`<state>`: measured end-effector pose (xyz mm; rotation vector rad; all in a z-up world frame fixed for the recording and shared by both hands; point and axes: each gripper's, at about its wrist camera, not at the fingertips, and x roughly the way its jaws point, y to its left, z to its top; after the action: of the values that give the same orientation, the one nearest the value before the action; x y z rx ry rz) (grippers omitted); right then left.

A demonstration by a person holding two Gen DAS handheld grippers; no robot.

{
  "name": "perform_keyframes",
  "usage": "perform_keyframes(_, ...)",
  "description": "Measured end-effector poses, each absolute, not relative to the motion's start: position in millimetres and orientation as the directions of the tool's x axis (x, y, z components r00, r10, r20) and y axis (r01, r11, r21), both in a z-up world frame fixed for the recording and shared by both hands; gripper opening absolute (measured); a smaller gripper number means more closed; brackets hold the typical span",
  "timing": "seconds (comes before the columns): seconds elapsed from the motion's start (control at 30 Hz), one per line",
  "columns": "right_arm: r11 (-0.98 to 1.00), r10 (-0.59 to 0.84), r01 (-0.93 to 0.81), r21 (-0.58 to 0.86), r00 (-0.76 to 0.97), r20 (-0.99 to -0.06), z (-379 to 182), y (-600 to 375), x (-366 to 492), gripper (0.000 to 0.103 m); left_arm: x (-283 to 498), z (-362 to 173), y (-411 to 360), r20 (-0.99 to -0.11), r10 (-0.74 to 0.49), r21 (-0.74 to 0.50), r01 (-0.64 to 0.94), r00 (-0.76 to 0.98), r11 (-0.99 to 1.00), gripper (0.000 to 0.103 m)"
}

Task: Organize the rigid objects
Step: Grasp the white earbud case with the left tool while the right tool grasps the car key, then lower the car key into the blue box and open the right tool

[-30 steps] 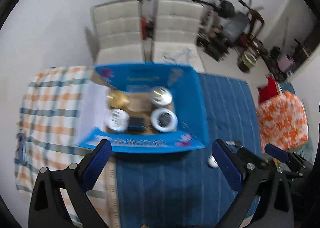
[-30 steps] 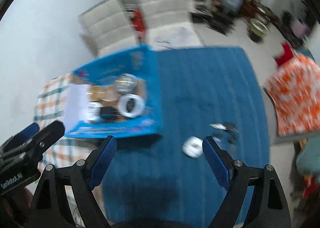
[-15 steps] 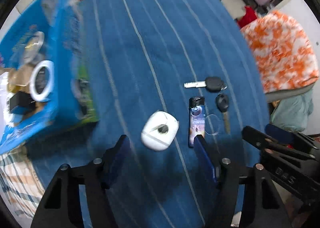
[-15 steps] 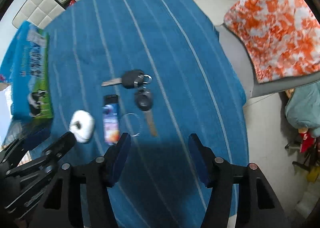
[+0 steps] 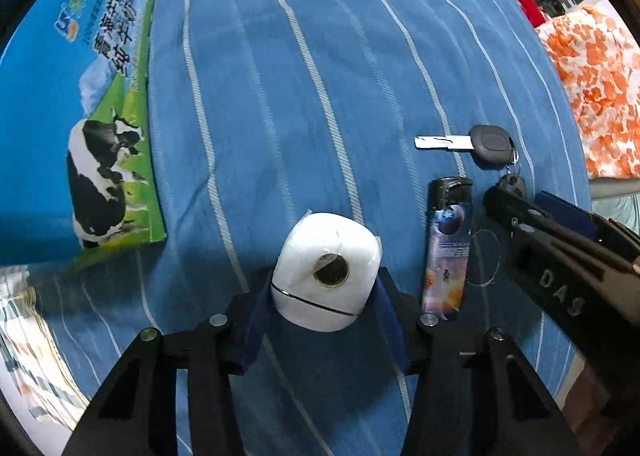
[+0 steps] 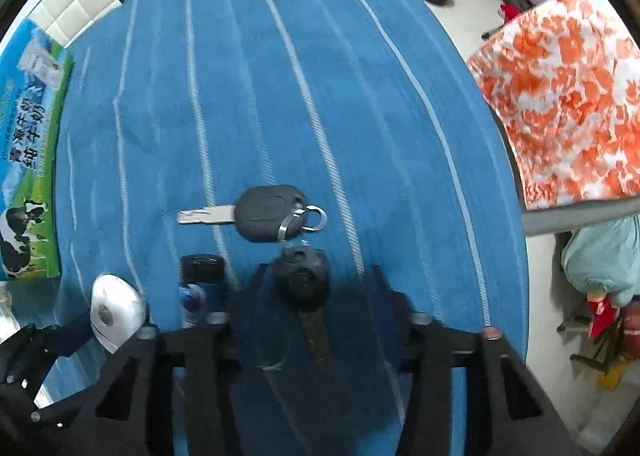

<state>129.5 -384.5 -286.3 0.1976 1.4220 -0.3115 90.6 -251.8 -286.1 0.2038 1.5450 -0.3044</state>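
Lowered, left gripper [image 5: 325,306] closes around white case [image 5: 326,276]; right gripper [image 6: 314,296] pinches key [image 6: 304,280].

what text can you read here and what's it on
"DAS": on the right tool's black arm, left wrist view.
"青海牛乳 纯牛奶", roughly; large white characters partly blurred: on the blue milk box.
Small print on the box logo: too blurred.
Print on the lighter: too small to read.
Keys: no text visible.
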Motion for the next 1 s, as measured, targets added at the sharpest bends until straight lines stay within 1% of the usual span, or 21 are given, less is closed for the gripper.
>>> perform_keyframes(0.17, 0.946, -0.084, 0.321, -0.047, 0.102, -0.991, -287.7, -381.7, 119.4, 0.030, 88.0, -277.3, -240.5, -0.998, -0.064, -0.058, 0.302, 0.009, 0.952, 0.046)
perform_keyframes(0.27, 0.950, -0.076, 0.309, -0.033, 0.125, -0.989, -276.8, -385.0, 104.1, 0.030, 86.9, -269.1, -241.2, -0.997, -0.073, -0.063, 0.304, 0.023, 0.950, 0.045)
perform_keyframes(0.53, 0.967, -0.077, 0.256, -0.015, 0.235, -0.969, -228.1, -375.4, 73.2, 0.030, 84.4, -229.1, -237.6, -0.990, -0.119, -0.086, 0.339, 0.080, 0.937, 0.044)
perform_keyframes(0.7, 0.972, -0.046, 0.232, 0.021, 0.282, -0.958, -198.5, -361.9, 62.8, 0.030, 81.2, -202.4, -239.7, -0.979, -0.156, -0.099, 0.360, 0.131, 0.928, 0.044)
perform_keyframes(0.9, 0.979, -0.015, 0.199, 0.054, 0.329, -0.944, -158.4, -347.5, 56.1, 0.030, 83.4, -180.7, -213.3, -0.961, -0.213, -0.142, 0.346, 0.177, 0.927, 0.043)
perform_keyframes(1.0, 0.981, 0.008, 0.177, 0.078, 0.363, -0.932, -128.8, -337.2, 55.3, 0.030, 85.2, -156.7, -199.3, -0.946, -0.248, -0.168, 0.340, 0.207, 0.925, 0.042)
